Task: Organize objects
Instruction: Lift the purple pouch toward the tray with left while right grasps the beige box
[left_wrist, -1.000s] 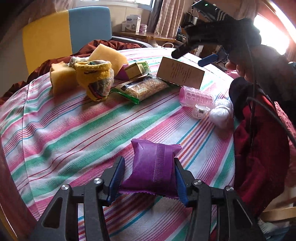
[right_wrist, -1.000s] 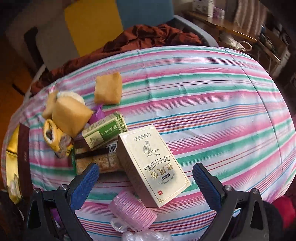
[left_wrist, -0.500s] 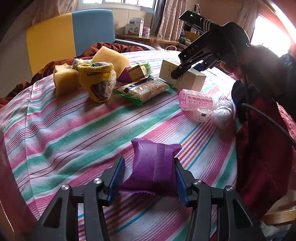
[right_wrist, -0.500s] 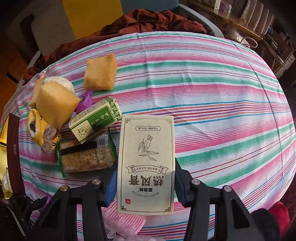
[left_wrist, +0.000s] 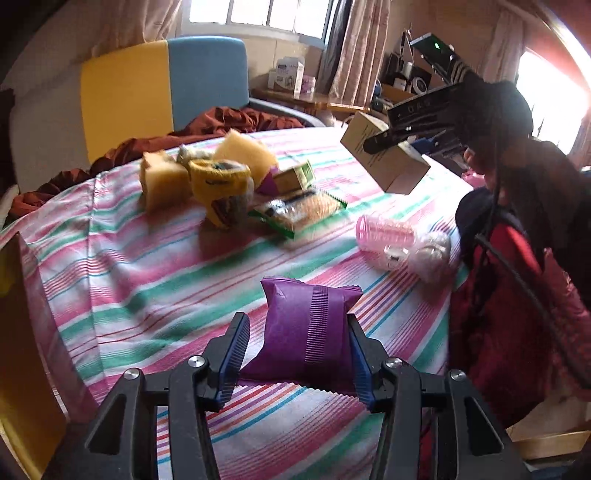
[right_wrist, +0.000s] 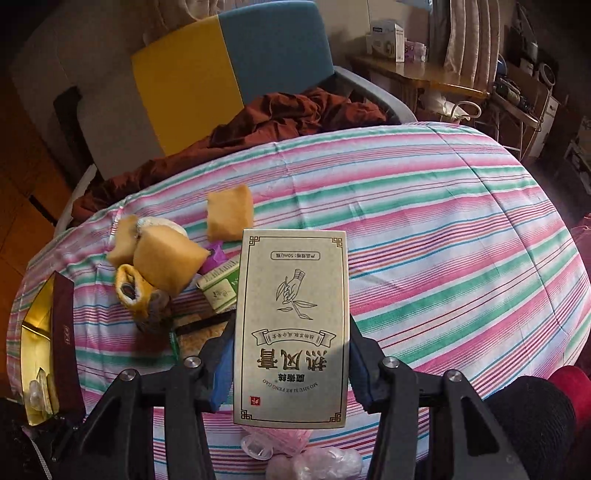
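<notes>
Two grippers are both loaded. The left gripper pinches a purple packet between its blue pads, the packet's lower edge on the striped tablecloth at the near side of the table. The right gripper clamps a beige printed box by its long sides.

Only the left wrist view shows that this box hangs tilted in the air, clear of the cloth, above and beyond the pink hair roller. Only the right wrist view shows the box's printed face, upside down to the camera, and a dark red and gold gift box at the table's left edge.

Farther back on the cloth lie yellow sponges, a yellow sock, a small green carton and a cracker pack. Behind the table stand a yellow and blue chair and curtained windows.

Half a second ago the box sat on the table in the clamp; now it is lifted. The packet has stayed put.
</notes>
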